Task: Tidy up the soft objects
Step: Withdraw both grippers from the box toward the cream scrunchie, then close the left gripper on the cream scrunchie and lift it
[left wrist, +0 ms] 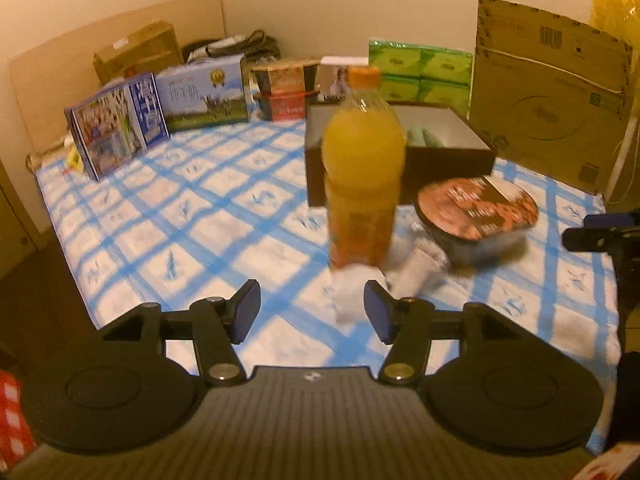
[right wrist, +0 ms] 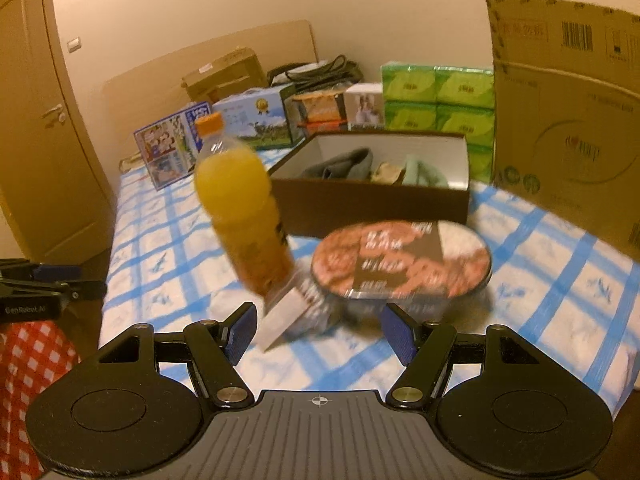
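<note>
Both grippers hover low over the near edge of a surface (left wrist: 224,216) covered with a blue-and-white checked cloth. The left gripper (left wrist: 312,312) has its fingers (left wrist: 247,312) spread wide with nothing between them. The right gripper (right wrist: 318,330) is spread just as wide and also holds nothing.

Just ahead of both stands an orange drink bottle (left wrist: 362,168) with an orange cap. In the right wrist view it appears tilted, though that may be the lens. At the foot of the bottle lies a pale, soft-looking white object (left wrist: 352,292), seen in the right wrist view as a white piece (right wrist: 286,314) close to the left finger. It is blurred, so I cannot say what it is. Beside it, touching or nearly so, sits a round instant noodle bowl (right wrist: 402,258) with a printed lid.

Behind the bottle and bowl is an open dark box (right wrist: 372,200) with a white interior. Inside lie soft items: a grey cloth (right wrist: 340,166), a tan piece (right wrist: 386,172) and a pale green one (right wrist: 424,172), side by side.

Along the far edge stand printed cartons (left wrist: 116,128), stacked green tissue packs (right wrist: 438,96) and a large cardboard box (left wrist: 548,92) on the right. The right gripper's tip shows at the right border of the left wrist view.
</note>
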`<state>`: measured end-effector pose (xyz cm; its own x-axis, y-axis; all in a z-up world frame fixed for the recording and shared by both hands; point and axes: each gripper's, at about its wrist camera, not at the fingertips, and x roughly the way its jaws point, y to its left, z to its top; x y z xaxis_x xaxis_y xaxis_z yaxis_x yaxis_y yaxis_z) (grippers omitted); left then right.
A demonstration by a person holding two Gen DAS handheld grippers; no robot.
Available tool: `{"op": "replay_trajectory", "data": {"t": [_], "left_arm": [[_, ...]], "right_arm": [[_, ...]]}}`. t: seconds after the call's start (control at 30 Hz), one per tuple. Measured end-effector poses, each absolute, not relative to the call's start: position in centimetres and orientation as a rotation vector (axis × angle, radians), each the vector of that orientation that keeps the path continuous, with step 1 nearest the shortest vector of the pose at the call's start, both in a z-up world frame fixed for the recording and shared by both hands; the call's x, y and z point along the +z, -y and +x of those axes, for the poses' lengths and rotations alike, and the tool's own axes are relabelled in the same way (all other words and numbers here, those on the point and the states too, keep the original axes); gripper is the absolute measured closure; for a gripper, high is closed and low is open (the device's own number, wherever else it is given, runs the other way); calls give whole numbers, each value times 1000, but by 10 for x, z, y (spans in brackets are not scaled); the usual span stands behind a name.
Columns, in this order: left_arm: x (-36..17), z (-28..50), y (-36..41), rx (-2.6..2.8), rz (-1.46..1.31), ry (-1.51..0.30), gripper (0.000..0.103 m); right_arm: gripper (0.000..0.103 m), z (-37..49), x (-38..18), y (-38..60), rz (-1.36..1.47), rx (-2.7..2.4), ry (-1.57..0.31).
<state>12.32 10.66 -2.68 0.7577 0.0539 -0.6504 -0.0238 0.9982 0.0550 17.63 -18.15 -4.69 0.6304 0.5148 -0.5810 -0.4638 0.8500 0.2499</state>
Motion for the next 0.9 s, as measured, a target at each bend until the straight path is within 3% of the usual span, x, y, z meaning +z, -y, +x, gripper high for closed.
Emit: {"op": "replay_trajectory", "data": {"t": [0.9], "left_arm": [[-129, 92, -59, 39, -22, -936, 48]], "right_arm": [[34, 128, -129, 157, 41, 558, -870]]}}
